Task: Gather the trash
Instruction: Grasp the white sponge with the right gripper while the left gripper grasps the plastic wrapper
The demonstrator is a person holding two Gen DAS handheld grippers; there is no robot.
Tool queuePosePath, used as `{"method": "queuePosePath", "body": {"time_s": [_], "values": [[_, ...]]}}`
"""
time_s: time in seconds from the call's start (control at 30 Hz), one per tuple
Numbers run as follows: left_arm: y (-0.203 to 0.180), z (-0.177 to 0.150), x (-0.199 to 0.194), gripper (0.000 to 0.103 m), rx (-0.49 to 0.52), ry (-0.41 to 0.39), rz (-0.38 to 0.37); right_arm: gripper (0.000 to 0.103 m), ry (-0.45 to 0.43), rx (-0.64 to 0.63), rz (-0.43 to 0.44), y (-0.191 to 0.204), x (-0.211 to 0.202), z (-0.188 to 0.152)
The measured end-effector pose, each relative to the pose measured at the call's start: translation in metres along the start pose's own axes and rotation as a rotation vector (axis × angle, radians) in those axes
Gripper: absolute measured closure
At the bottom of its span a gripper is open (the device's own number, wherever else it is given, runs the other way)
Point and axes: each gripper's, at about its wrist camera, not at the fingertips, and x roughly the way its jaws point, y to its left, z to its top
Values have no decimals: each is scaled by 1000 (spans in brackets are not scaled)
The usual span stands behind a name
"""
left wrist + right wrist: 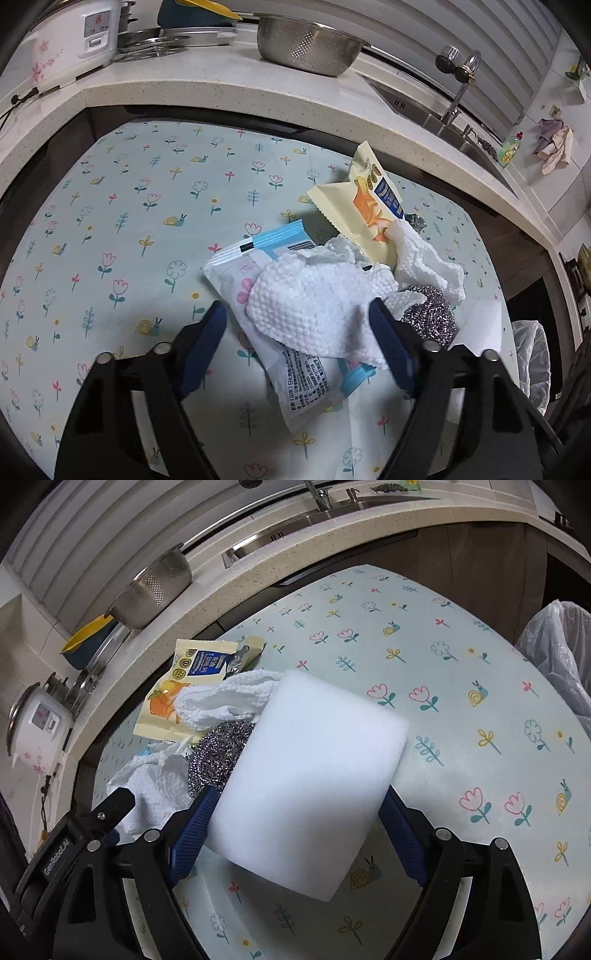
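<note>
right gripper (295, 834) clamped white sponge (310, 775) | left gripper (295, 332) apart over paper towel (314, 299) | wrappers (369, 199), scourer (428, 310) left | bin bag (557, 646) waited

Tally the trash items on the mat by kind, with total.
Wrappers: 2 (yellow wrapper, blue-white wrapper)
Paper towels: 2 (near towel, far towel)
Steel scourer: 1
White sponge: 1, between the right gripper fingers
Total: 6
The left gripper is open around the near towel.
</note>
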Motion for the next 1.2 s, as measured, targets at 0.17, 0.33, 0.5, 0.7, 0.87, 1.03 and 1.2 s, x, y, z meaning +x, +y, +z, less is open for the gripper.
{"method": "queuePosePath", "body": {"time_s": [0.17,0.33,0.5,0.7,0.87,1.03,1.2], "values": [[-8,0,-6,87,42,-16,-18,22,1,-48,0,7,-2,-2],[-10,-4,-20,95,31,-25,-51,24,-28,-89,-9,10,-17,-4],[-15,-12,-46,98,39,-46,-74,25,-68,-108,0,7,-44,-8],[-28,-29,-83,99,70,-58,-114,25,-98,-122,11,-1,-82,-18],[-36,-54,-109,99,91,-36,-157,25,-99,-143,14,-12,-113,-37],[-43,-90,-125,99,123,2,-182,25,-69,-168,-11,-25,-128,-66],[-48,-118,-127,92,150,53,-181,21,-13,-181,-63,-37,-124,-92]]}}
